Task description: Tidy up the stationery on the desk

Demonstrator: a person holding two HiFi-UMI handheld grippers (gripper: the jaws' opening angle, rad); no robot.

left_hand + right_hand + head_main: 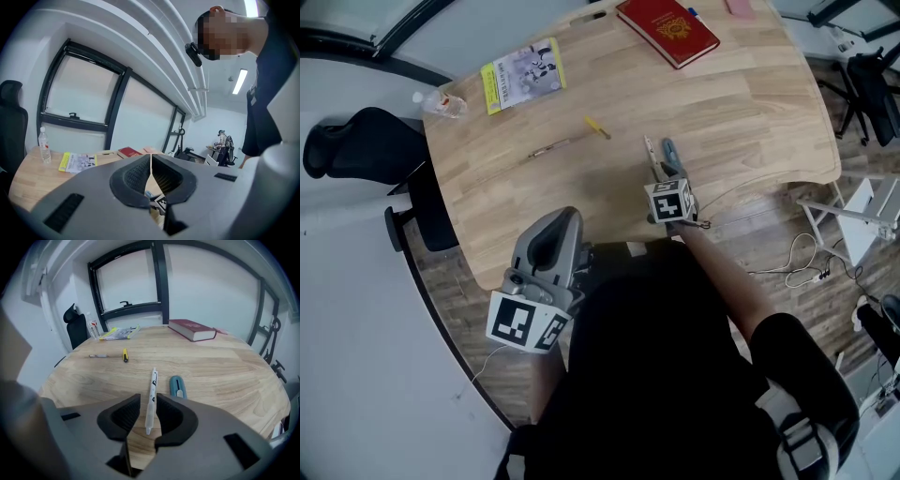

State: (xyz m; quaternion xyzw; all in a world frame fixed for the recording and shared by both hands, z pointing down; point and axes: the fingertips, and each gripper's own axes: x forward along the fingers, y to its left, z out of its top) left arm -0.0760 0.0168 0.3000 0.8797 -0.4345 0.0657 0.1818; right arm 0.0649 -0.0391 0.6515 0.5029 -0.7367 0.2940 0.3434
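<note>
The right claw (147, 398) is released. Its jaws stand a little apart on either side of the near end of the white pen (153, 383), with a sliver of wood showing between the left jaw and the barrel. The pen lies flat on the table (225, 366), close to the near edge, and runs straight ahead out of the claw. The blue cutter (177, 386) lies just to its right, roughly parallel, with a narrow strip of wood between them.

Ahead of the pen the middle of the table is bare wood. Farther out to the left are a short yellow marker (125, 355) and a thin grey pen (98, 356), near each other but apart, both well inside the edges. The red book (192, 329) sits near the far edge. The booklet (119, 333) lies by the far-left edge, with the bottle (93, 327) beside it at the rim. A black chair (75, 326) stands off the table on that side.

The left claw (151, 161) is clenched, its pads meeting along a thin seam with nothing between them. In the head view it is held at the near-left edge of the table, close to the person's body and well apart from the right claw. To the right of the pen and cutter the wood is bare out to the curved right edge.
</note>
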